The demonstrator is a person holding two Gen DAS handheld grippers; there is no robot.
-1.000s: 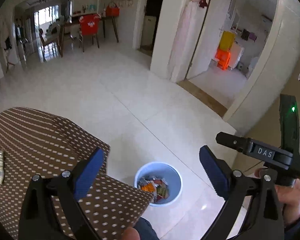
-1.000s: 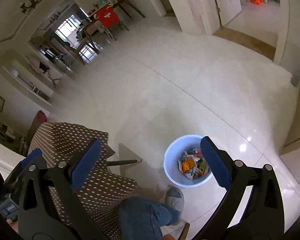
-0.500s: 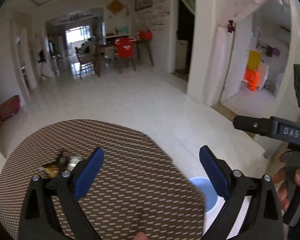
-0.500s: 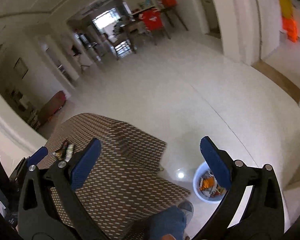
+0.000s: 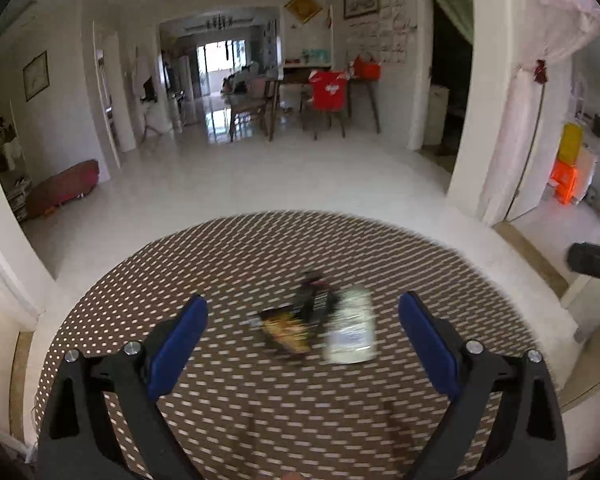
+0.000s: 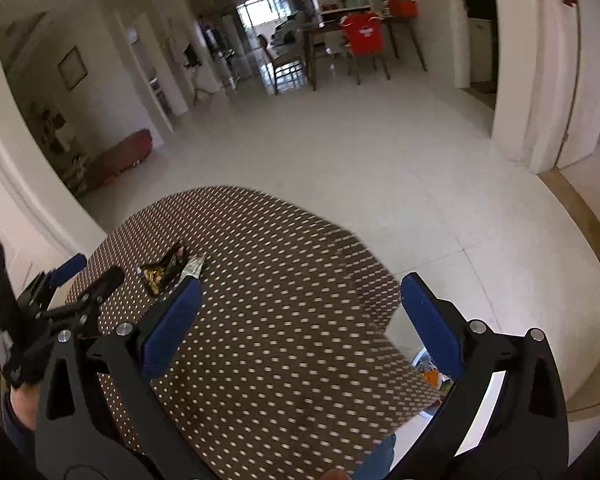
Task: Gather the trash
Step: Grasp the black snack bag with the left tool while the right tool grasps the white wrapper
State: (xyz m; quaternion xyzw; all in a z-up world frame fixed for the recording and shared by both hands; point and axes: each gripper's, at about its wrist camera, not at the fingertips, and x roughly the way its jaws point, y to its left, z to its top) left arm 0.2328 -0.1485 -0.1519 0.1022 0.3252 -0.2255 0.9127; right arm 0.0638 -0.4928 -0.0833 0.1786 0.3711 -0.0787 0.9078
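Note:
Snack wrappers lie together on the brown dotted tablecloth (image 5: 228,264): a yellow-black wrapper (image 5: 286,330), a dark one (image 5: 314,300) and a pale silvery one (image 5: 352,334). They also show in the right wrist view (image 6: 170,270). My left gripper (image 5: 302,338) is open and empty, just short of the wrappers, above the cloth. My right gripper (image 6: 300,320) is open and empty over the table's right part. The blue trash bin (image 6: 430,372), holding wrappers, peeks out on the floor past the table's right edge, mostly hidden by my right finger.
The left gripper (image 6: 60,300) appears at the left of the right wrist view. White tile floor (image 5: 300,176) lies beyond the table. A dining table with a red-covered chair (image 5: 328,92) stands far back. A doorway (image 5: 572,176) opens at right.
Both grippers swung from looking down at the bin on the floor up and left over the table. The wrappers have come to lie between my left fingers. Both stayed open.

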